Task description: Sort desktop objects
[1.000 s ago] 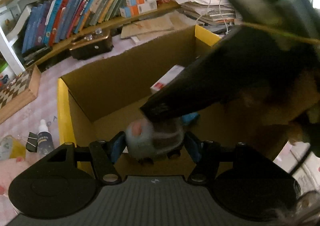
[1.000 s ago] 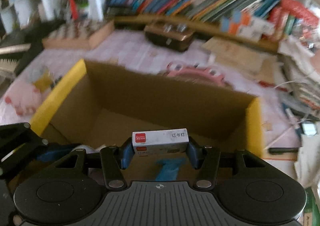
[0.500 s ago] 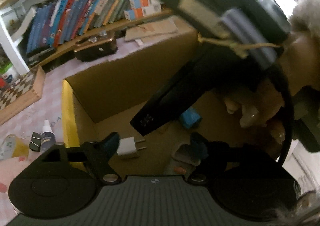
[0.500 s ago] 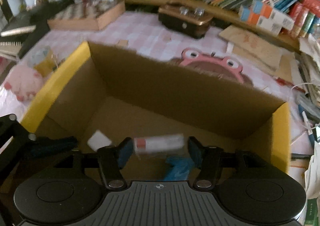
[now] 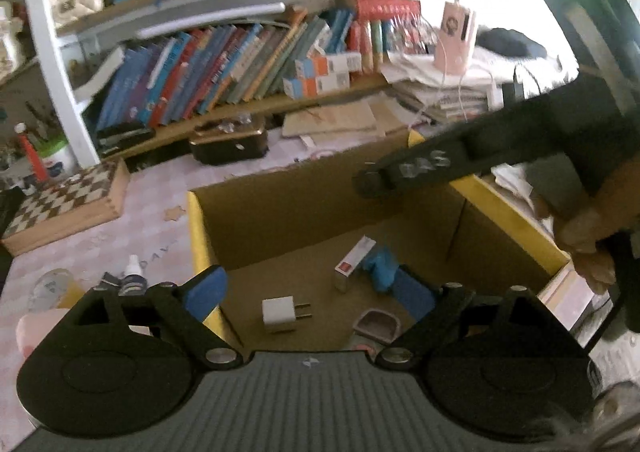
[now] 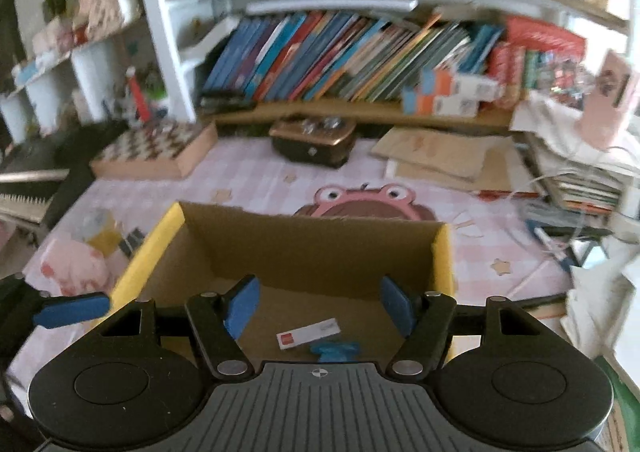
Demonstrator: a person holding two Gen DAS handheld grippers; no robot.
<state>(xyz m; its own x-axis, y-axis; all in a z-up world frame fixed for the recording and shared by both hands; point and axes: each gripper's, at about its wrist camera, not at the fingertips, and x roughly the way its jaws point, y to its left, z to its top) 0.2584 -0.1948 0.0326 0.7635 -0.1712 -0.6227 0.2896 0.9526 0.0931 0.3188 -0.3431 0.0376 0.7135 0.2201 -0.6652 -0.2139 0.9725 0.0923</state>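
Cardboard box [image 5: 304, 212] w/ yellow-edged flaps sits open on a pink checked counter [image 6: 256, 176]. Inside, on the box floor: a white staple box [image 5: 354, 258] w/ red end, lying beside a crumpled blue item [image 5: 380, 266]; a white plug adapter [image 5: 280, 314] w/ two prongs, apart from both; a grey-pink item [image 5: 378, 326] near the lower edge, too blurred to ID.

Left claw [image 5: 310, 294] hovers above the box, blue pads wide apart, holding nothing. Right claw [image 6: 318, 306] also above the box, pads spread, empty; staple box [image 6: 308, 333] visible on the floor beneath it.

Outside the box, to its left: small dropper bottle [image 5: 132, 272] and a pink plush [image 6: 74, 264]. Behind the box: pink frog-face mat [image 6: 362, 200], wooden chessboard [image 6: 156, 150], dark brown case [image 6: 314, 138], then a shelf of books [image 6: 340, 60]. Papers piled at right.
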